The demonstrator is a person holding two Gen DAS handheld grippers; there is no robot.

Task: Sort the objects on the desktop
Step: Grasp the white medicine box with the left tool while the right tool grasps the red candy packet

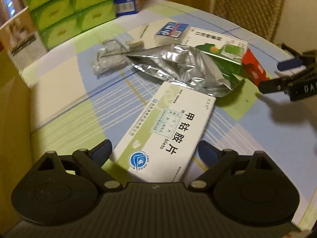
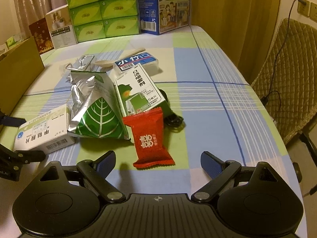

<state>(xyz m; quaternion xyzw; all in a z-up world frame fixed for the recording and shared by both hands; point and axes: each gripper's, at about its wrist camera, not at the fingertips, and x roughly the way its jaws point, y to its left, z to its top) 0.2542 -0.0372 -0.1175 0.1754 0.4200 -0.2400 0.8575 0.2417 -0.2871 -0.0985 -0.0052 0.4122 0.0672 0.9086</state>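
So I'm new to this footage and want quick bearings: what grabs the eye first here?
A crumpled silver foil pouch with a green leaf print lies mid-table in the clutter, with a bright red snack packet just in front of the open right hand-held gripper. A white medicine box lies between the left hand-held gripper's spread fingers, and stacked green tissue packs stand at the table's far edge.

You are looking at a pile sitting mid-table (image 2: 208, 63). The tablet box (image 2: 42, 132) is lying leftmost, touching the foil pouch (image 2: 95, 109) beside it. The spray box (image 2: 138, 91) is lying right of the pouch, the candy packet (image 2: 150, 138) overlapping its near end. The tissue packs (image 2: 103, 10) are standing stacked along the far edge.
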